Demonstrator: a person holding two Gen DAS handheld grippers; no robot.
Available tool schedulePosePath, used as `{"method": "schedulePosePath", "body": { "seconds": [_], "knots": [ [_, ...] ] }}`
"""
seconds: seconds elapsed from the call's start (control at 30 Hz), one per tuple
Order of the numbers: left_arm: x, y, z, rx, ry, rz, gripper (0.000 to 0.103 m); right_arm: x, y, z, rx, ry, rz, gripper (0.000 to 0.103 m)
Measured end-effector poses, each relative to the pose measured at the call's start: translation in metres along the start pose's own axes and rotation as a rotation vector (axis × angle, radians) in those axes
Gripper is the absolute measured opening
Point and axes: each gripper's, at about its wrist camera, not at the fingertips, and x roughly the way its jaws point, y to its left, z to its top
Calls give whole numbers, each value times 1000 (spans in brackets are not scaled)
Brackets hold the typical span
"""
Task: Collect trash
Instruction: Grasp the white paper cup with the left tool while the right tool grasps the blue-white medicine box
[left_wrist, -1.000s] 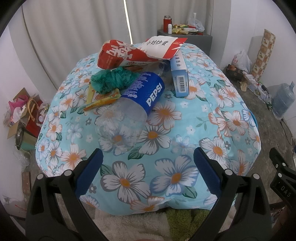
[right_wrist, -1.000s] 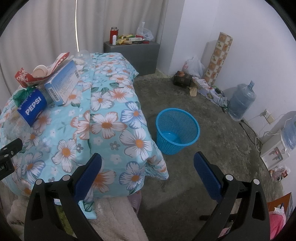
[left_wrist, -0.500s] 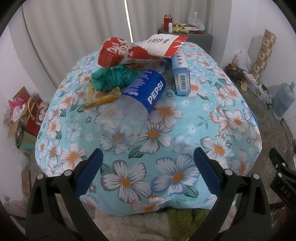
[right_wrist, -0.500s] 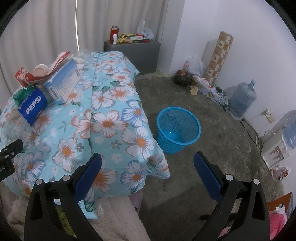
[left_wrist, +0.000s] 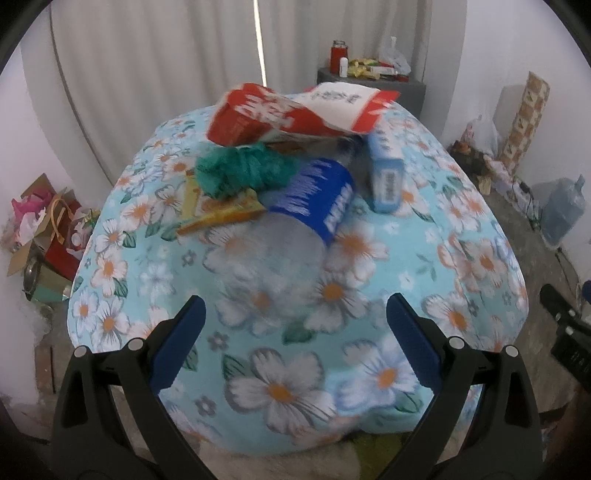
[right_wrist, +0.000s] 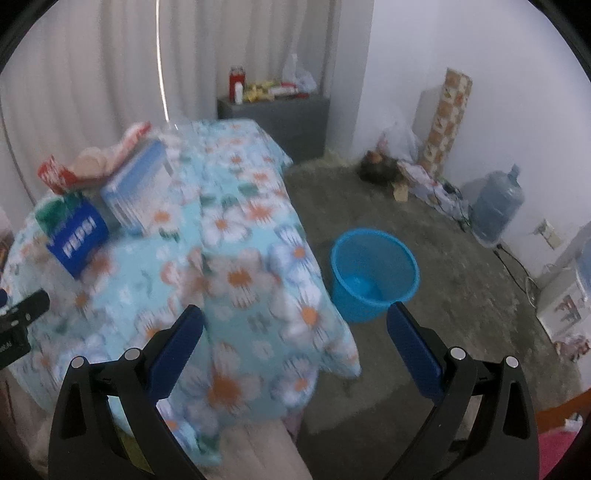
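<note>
Left claw and right claw, both released with jaws spread wide and nothing between them, held short of a table draped in a floral cloth. The trash lies heaped on the far half of the table: a clear Pepsi bottle, a green crumpled bag, a yellow wrapper, a red-and-white snack bag and a blue carton. The blue bin stands on the floor, to the right of the table and well apart from the heap; it appears empty, so collection seems not yet begun.

The bottle is the nearest item to the left claw and probably the first target. Its long axis runs diagonally: the clear base points toward the near left, while the neck end, tucked under the snack bag, points to the far right. The blue label wraps the upper half.

For a sound grasp, the left claw should approach across the long axis, closing on the body below the label, where the wall is exposed. The empty plastic likely yields and rolls, so close slowly and squarely. Lifting may drag the wrapper and green bag that touch it. Both views are motion-blurred, so fine contact cannot be judged.
</note>
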Motion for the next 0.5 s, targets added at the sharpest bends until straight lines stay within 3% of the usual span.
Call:
{"method": "schedulePosePath", "body": {
  "seconds": [0.2,0.37,0.5],
  "knots": [
    [17,51,14,-47,-33,-29,94,10,27,31,-20,-63,155,97],
    [22,98,21,-146,-157,-167,94,34,57,59,-7,-8,286,97],
    [25,120,38,-193,-195,-201,94,55,80,80,-8,23,351,97]
  ]
}}
